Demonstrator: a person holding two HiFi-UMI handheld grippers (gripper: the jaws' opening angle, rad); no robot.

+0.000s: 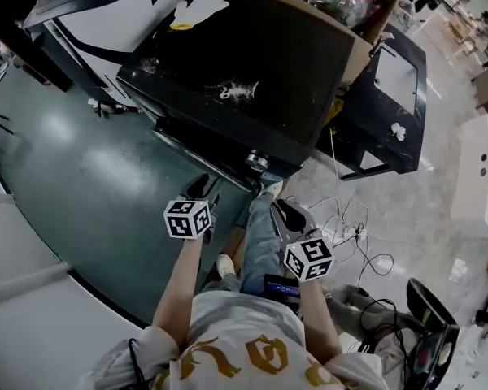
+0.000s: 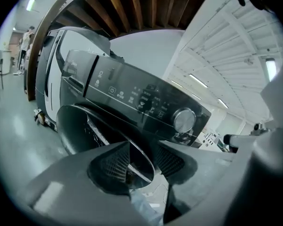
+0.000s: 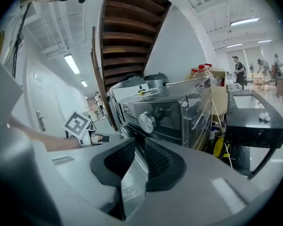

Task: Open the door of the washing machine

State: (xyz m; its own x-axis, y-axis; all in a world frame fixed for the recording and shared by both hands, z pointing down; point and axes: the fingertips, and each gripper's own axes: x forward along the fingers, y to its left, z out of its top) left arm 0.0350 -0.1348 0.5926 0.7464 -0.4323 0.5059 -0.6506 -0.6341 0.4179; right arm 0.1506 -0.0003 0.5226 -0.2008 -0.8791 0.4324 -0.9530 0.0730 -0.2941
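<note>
The black washing machine (image 1: 252,63) stands in front of me, seen from above in the head view. Its control panel (image 2: 132,95) and silver knob (image 2: 184,119) face the left gripper view, with the round dark door (image 2: 80,126) below them. My left gripper (image 1: 202,189) is up against the machine's front. It (image 2: 141,166) is open, and the door's curved rim runs through the gap between its fingers. My right gripper (image 1: 286,211) hangs a little back from the front right corner. Its jaws (image 3: 140,157) are shut with nothing in them, pointing at the knob (image 3: 147,121).
A cardboard box (image 1: 354,6) of clutter sits behind the machine on the right. A black low table (image 1: 398,96) stands to the right. White cables (image 1: 350,226) lie on the floor by my feet. A white appliance (image 1: 106,15) stands at the back left.
</note>
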